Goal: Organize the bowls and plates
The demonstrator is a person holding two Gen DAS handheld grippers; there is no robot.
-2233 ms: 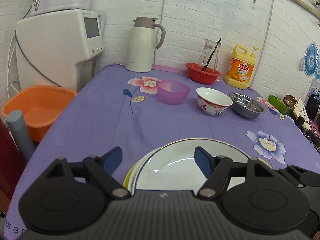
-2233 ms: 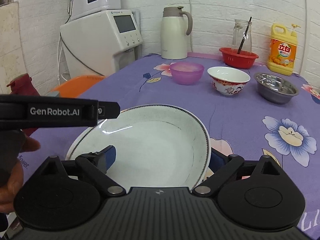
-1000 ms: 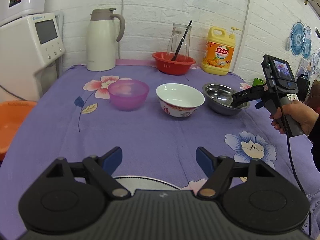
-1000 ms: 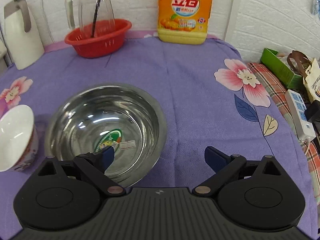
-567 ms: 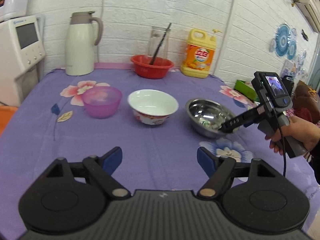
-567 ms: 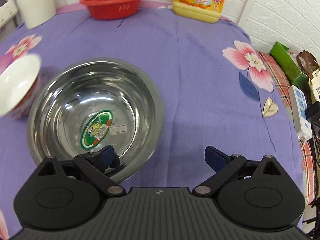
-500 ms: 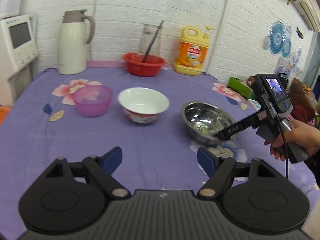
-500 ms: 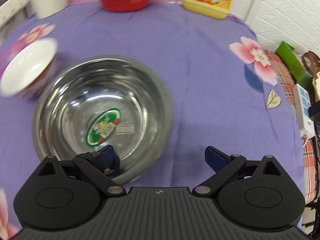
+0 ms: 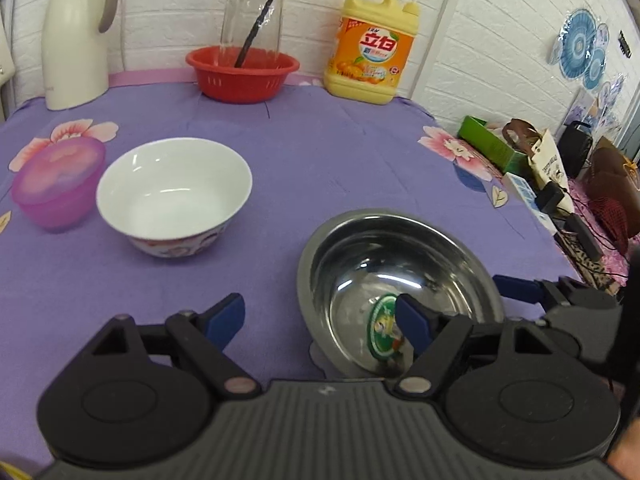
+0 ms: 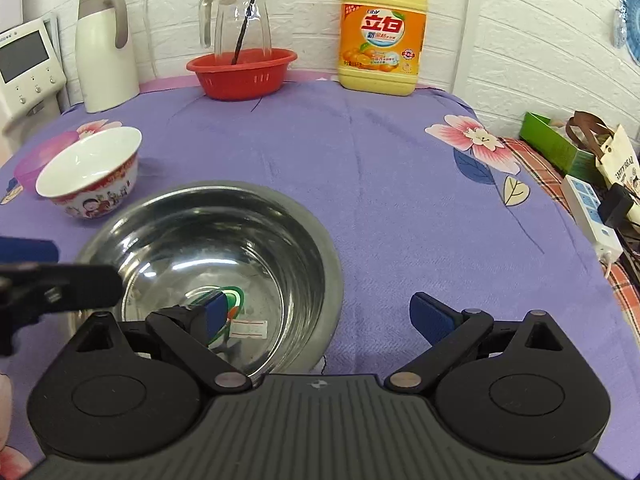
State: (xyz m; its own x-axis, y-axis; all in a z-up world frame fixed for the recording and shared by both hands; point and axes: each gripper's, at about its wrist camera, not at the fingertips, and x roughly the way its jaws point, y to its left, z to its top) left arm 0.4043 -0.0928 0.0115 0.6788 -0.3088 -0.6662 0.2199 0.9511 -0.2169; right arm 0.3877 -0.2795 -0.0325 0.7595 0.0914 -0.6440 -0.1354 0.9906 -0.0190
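Note:
A steel bowl (image 9: pixel 396 276) (image 10: pixel 224 256) with a green sticker inside sits on the purple cloth near the front. My left gripper (image 9: pixel 320 320) is open and straddles the bowl's near left rim, its right finger inside the bowl. My right gripper (image 10: pixel 320 316) is open and straddles the bowl's right rim, its left finger inside. A white ceramic bowl (image 9: pixel 174 194) (image 10: pixel 90 172) with red trim stands to the left, and a purple plastic bowl (image 9: pixel 58 182) (image 10: pixel 40 160) stands beyond it.
At the back stand a white thermos (image 9: pixel 76 36), a red basket (image 9: pixel 242 74) holding a glass jug, and a yellow detergent bottle (image 9: pixel 372 48). A green box (image 10: pixel 556 144), a power strip (image 10: pixel 592 208) and bags lie off the table's right edge.
Both grippers left the plates and moved right to the steel bowl. The right gripper slid the bowl nearer. The left gripper came in close at its left rim.

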